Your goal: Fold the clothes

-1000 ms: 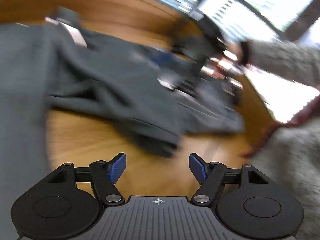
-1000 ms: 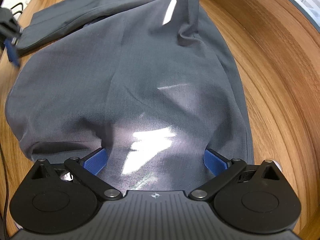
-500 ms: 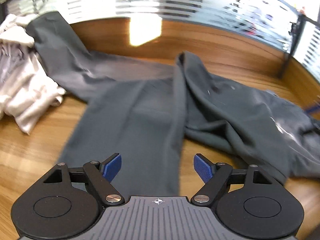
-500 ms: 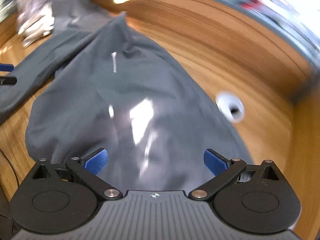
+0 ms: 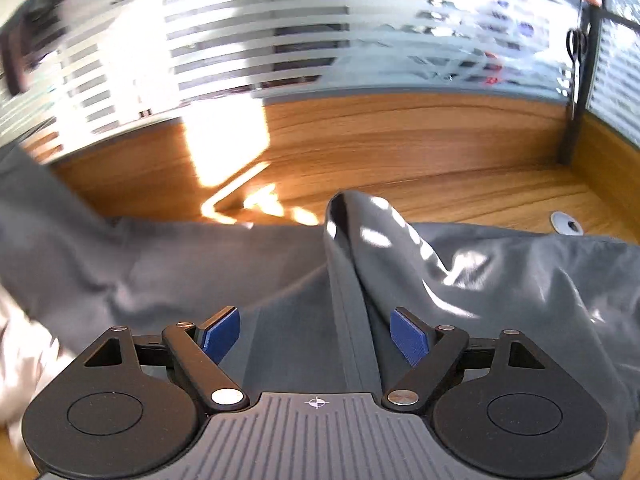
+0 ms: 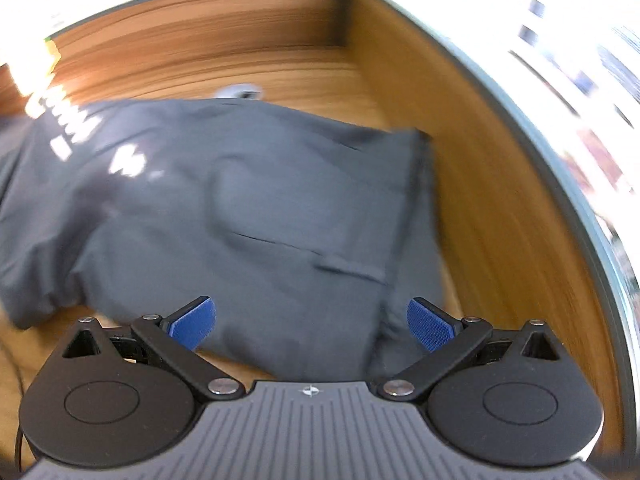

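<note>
The grey trousers [image 5: 500, 280] lie rumpled on the desk [image 6: 480, 208] under both grippers, left [image 5: 316, 334] and right [image 6: 311, 322], jaws spread and holding nothing, so any pinch should catch 1 flat edge, not a ridge.

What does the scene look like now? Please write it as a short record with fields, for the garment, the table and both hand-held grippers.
garment: grey trousers spread on the table, rumpled, one raised fold in the left wrist view
table: wooden table with a white cable grommet just beyond the cloth
left hand-held gripper: open, over the cloth, gripping nothing
right hand-held gripper: open, over the near edge of the trousers, gripping nothing
other: pale cloth at far left, blurred
</note>
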`<state>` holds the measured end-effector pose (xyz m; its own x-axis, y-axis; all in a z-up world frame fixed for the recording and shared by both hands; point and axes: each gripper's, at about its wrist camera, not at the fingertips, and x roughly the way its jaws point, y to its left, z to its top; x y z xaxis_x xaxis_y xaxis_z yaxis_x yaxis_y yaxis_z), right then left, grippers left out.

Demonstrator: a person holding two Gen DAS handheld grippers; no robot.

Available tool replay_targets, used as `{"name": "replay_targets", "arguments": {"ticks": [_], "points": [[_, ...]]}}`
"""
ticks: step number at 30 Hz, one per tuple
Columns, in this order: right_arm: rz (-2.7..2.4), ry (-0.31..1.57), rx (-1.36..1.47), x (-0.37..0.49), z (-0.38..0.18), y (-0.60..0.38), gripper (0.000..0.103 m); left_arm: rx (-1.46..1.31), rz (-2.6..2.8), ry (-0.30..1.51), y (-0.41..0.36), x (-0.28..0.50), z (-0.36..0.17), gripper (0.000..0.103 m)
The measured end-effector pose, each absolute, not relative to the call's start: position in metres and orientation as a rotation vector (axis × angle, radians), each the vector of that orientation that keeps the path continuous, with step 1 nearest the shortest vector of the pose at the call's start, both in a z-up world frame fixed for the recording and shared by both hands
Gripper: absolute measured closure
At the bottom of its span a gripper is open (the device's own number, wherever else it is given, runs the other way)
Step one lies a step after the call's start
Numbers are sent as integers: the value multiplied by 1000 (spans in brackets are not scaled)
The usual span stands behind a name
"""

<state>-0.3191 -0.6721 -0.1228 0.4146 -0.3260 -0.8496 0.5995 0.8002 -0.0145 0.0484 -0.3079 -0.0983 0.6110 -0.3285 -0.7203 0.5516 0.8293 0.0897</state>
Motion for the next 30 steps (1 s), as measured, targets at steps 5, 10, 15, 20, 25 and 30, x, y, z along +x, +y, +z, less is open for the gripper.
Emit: {"name": "replay_targets", "arguments": {"ticks": [5, 10, 15, 20, 25, 30], "points": [[-793, 939, 485, -336, -139, -669, 0, 465, -559, 779, -336, 80, -118, 19], [-888, 885, 625, -337, -153, -674, 0, 567, -557, 860, -345, 96, -145, 20], [-974, 865, 745, -331, -164, -686, 0, 502, -543, 906, -335, 100, -149, 18], [-1059, 802, 944, -345, -172, -685, 1, 481, -546, 907, -332, 102, -149, 17], [-1088, 751, 1028, -352, -173, -675, 7, 551, -583, 860, -335, 109, -149, 14], [-1100, 669, 1043, -342, -173, -662, 36, 606, -631, 851, -338, 115, -148, 15]]}}
